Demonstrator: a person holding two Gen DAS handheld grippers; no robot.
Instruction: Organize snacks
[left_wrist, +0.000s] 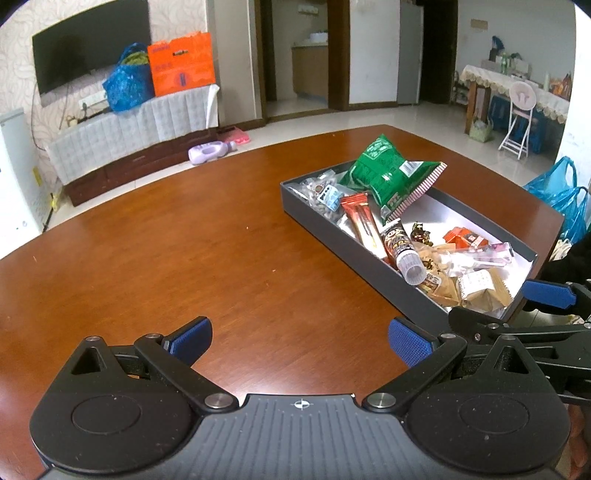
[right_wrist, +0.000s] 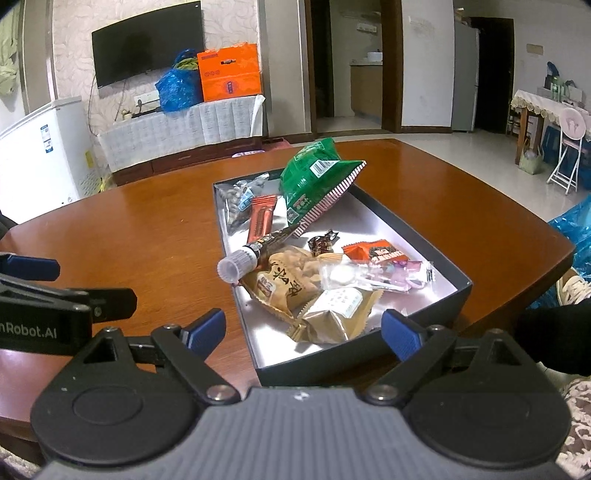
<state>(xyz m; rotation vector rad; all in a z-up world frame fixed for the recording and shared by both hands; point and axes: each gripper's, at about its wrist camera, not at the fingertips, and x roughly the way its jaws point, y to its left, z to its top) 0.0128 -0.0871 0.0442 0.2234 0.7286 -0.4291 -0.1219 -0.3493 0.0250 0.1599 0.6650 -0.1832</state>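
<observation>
A dark grey box (right_wrist: 436, 306) (left_wrist: 332, 229) on the brown table holds the snacks. A green bag (right_wrist: 314, 177) (left_wrist: 388, 173) leans over its far end, beside a red bar (right_wrist: 262, 218) (left_wrist: 360, 218) and a capped tube (right_wrist: 255, 251) (left_wrist: 400, 245). Tan packets (right_wrist: 295, 280) (left_wrist: 480, 291) fill the near end, with an orange packet (right_wrist: 380, 253) behind them. My right gripper (right_wrist: 303, 332) is open at the box's near corner, pads touching nothing. My left gripper (left_wrist: 299, 341) is open over bare table left of the box.
The table (left_wrist: 166, 240) spreads wide to the left of the box. Its right edge (right_wrist: 535, 221) drops to a floor with blue plastic bags (left_wrist: 565, 199). A sleeve (right_wrist: 554, 339) shows at the right. A TV, cabinet and chair stand far behind.
</observation>
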